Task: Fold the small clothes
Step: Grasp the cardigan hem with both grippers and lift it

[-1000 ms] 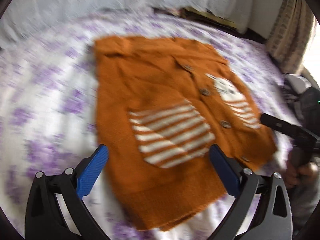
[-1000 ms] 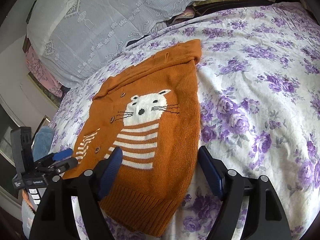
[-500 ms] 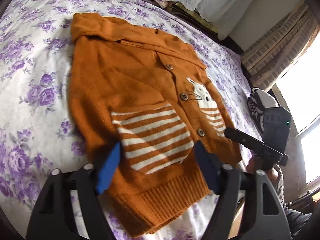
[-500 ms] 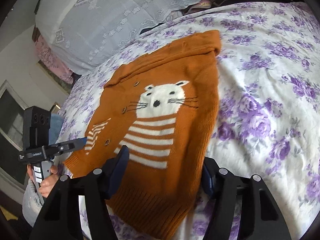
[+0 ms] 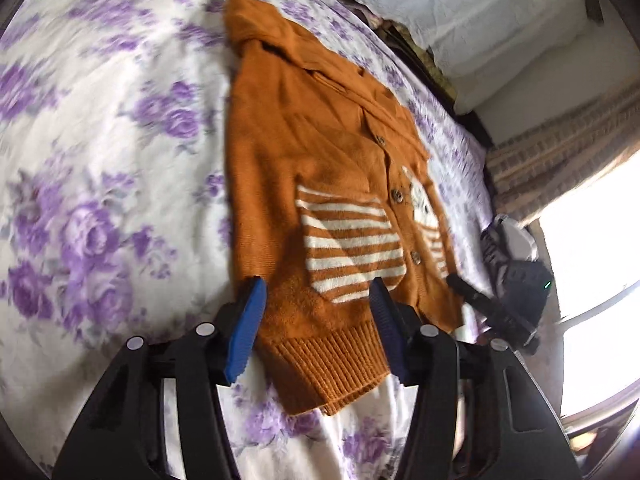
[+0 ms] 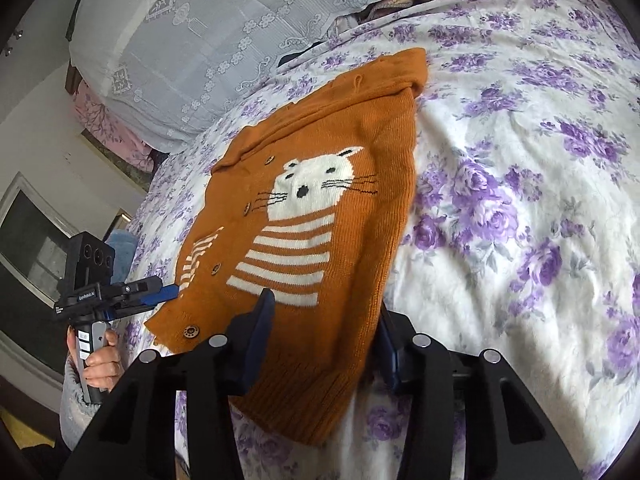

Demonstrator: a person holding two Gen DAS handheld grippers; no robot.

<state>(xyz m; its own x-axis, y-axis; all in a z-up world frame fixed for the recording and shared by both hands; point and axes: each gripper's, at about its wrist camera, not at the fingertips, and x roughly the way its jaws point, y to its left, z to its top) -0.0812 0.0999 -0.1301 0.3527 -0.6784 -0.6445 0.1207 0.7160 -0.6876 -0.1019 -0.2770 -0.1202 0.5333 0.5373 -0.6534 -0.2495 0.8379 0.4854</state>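
A small orange knit cardigan (image 5: 320, 168) with a white cat face, stripes and brown buttons lies flat on the bed, also seen in the right wrist view (image 6: 320, 208). My left gripper (image 5: 316, 320) is open, its blue fingers straddling the ribbed hem at one bottom corner. My right gripper (image 6: 324, 328) is open, its fingers straddling the hem at the other bottom corner. Each gripper shows in the other's view: the right one (image 5: 496, 308) beyond the cardigan's button edge, the left one (image 6: 120, 300) beside the cardigan's lower edge.
The bed has a white sheet with purple flowers (image 6: 520, 200). Lace-covered pillows (image 6: 224, 32) lie at the head. A curtain and a bright window (image 5: 580, 240) stand past the bed's edge.
Both grippers have moved closer to the cardigan's hem and lower over it. Their fingers now straddle the bottom corners. The cardigan has not moved.
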